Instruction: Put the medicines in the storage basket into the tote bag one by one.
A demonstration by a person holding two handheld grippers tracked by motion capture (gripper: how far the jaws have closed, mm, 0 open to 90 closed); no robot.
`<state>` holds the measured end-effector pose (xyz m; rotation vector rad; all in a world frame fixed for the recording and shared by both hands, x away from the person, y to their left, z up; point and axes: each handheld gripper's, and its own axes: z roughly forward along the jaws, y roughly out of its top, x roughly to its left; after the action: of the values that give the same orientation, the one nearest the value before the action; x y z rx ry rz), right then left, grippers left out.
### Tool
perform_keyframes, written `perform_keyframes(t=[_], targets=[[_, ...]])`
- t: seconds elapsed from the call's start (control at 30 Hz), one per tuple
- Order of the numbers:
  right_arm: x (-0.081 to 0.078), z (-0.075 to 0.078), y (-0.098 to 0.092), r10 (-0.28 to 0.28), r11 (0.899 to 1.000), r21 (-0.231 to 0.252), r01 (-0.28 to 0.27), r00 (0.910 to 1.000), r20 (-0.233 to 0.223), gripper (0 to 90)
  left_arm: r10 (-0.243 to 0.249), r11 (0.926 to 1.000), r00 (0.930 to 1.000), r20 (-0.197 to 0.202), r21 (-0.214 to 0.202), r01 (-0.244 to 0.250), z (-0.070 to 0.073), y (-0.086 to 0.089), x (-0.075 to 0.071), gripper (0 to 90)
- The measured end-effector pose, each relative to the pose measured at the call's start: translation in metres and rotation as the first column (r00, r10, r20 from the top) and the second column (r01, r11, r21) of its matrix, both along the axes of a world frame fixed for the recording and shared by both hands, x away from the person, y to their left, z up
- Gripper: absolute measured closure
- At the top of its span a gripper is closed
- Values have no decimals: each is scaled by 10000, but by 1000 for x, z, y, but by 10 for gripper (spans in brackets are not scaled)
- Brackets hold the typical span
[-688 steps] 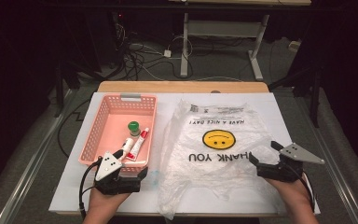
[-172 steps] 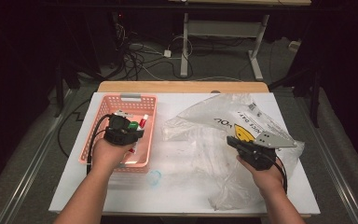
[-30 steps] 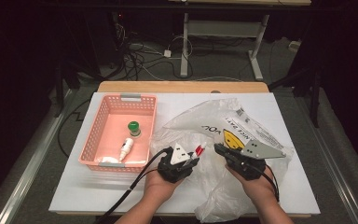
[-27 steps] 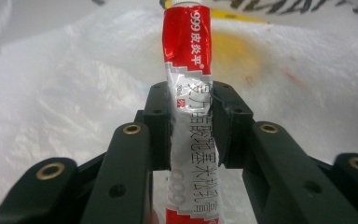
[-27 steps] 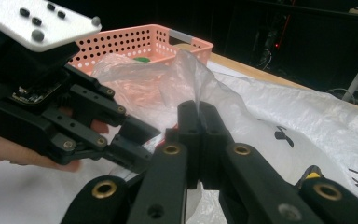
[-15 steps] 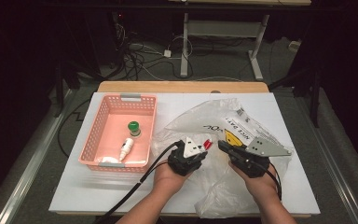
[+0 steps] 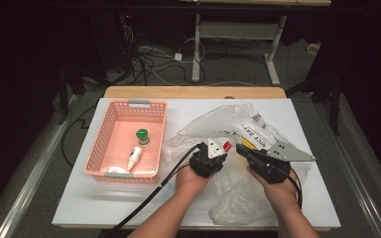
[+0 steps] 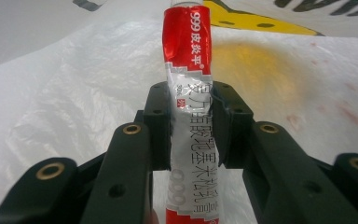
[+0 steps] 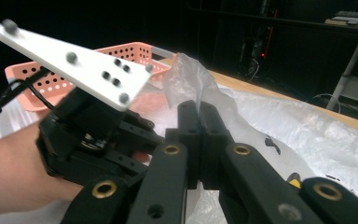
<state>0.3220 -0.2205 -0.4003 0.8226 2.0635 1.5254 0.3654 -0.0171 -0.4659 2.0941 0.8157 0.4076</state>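
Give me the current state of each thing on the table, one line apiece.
Ointment tube: clamped upright in the left gripper, red end toward the bag.
Plastic bag: crumpled on the table, its edge pinched and lifted by the right gripper.
Pink basket: on the table, holding two bottles.
Green-capped bottle: upright in the basket.
White bottle: lying down.

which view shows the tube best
The left gripper view: the tube runs up the middle, label readable, clamped between the black jaws. The high view shows a small red tip at the bag's mouth. The right gripper view doesn't help.
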Motion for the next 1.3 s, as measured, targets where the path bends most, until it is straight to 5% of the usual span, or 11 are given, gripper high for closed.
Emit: perform_keyframes(t=[0.33,0.6,0.87,1.3], targets=[[2,1,-8,-154,9998,161,155,9999,-43,900,-80,9999,9999,-87,66,81,-10,-13,10,676],[1,1,-8,-113,9998,150,113,9999,-8,900,-168,9994,9987,-472,-294,154,-5,-7,2,519],[0,-1,-6,3,10000,39,-3,10000,-54,900,-625,9900,9933,-968,-1321,494,-1,15,-13,456],[0,-5,-5,-5,9998,-184,3,9999,-119,900,-1367,9757,9859,-964,-1852,1172,4,49,-45,238]])
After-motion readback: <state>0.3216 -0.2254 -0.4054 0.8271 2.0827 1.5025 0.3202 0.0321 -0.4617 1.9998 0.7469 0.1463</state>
